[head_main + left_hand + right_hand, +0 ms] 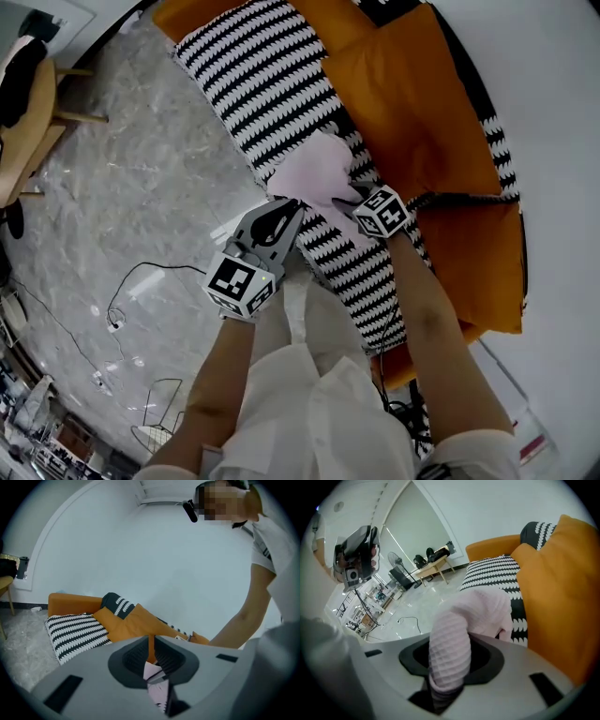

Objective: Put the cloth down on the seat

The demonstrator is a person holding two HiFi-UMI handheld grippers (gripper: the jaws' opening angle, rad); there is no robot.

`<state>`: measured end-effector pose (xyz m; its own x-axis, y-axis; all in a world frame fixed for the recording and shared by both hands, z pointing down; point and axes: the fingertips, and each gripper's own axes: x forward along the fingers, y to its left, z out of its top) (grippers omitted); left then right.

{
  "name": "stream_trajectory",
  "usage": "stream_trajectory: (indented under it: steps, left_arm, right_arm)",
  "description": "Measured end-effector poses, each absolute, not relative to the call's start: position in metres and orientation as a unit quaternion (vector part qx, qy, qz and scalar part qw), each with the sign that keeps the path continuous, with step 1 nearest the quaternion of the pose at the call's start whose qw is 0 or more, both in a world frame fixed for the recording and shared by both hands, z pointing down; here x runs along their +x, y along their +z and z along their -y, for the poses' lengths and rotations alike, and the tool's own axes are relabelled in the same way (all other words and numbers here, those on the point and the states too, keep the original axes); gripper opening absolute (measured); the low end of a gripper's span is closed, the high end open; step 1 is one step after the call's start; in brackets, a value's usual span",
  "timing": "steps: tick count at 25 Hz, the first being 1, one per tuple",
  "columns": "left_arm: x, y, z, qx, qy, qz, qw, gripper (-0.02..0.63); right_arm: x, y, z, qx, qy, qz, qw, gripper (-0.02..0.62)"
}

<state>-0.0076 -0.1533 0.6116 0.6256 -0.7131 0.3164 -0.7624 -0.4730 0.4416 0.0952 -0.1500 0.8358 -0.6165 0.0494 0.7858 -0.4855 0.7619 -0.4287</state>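
At the far left a grey marbled floor point(141, 178) carries a thin black cable point(141, 277). Right of it, the left gripper point(287, 210) reaches toward the near edge of the black-and-white striped seat point(272, 75). Its jaws stand narrow, pinching a thin corner of the pink waffle cloth point(314, 169). The cloth lies just beyond both grippers' tips, crumpled on the stripes, with its bulk heaped toward the far side. Its held edge runs left to right, strung from one gripper to the other, so the long axis lies across the seat front. Its far end is too bunched to tell which way it points. The right gripper point(349, 202) comes in from the near right with its jaws set wider, holding a thick roll of the cloth that arches up out of them and drops onto the seat. Further right, an orange cushion point(403, 103) leans along the sofa's back, touching the stripes.
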Motion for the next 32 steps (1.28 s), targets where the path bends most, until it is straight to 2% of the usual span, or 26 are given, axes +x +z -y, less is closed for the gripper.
stream_trajectory:
  steps: [10, 15, 24, 32]
  left_arm:
    - [-0.002, 0.618, 0.142, 0.861, 0.05, 0.422, 0.28, 0.048]
    - [0.0, 0.618, 0.139, 0.861, 0.05, 0.42, 0.282, 0.048]
    - [0.005, 0.609, 0.135, 0.867, 0.046, 0.412, 0.277, 0.048]
    - [-0.003, 0.591, 0.137, 0.87, 0.047, 0.412, 0.266, 0.048]
  right_arm:
    - [0.133, 0.864, 0.151, 0.147, 0.267, 0.809, 0.502, 0.195]
    - [0.15, 0.866, 0.162, 0.166, 0.242, 0.8, 0.523, 0.209]
    - [0.187, 0.845, 0.181, 0.206, 0.215, 0.789, 0.537, 0.233]
    - [0.214, 0.799, 0.196, 0.294, 0.218, 0.786, 0.498, 0.227]
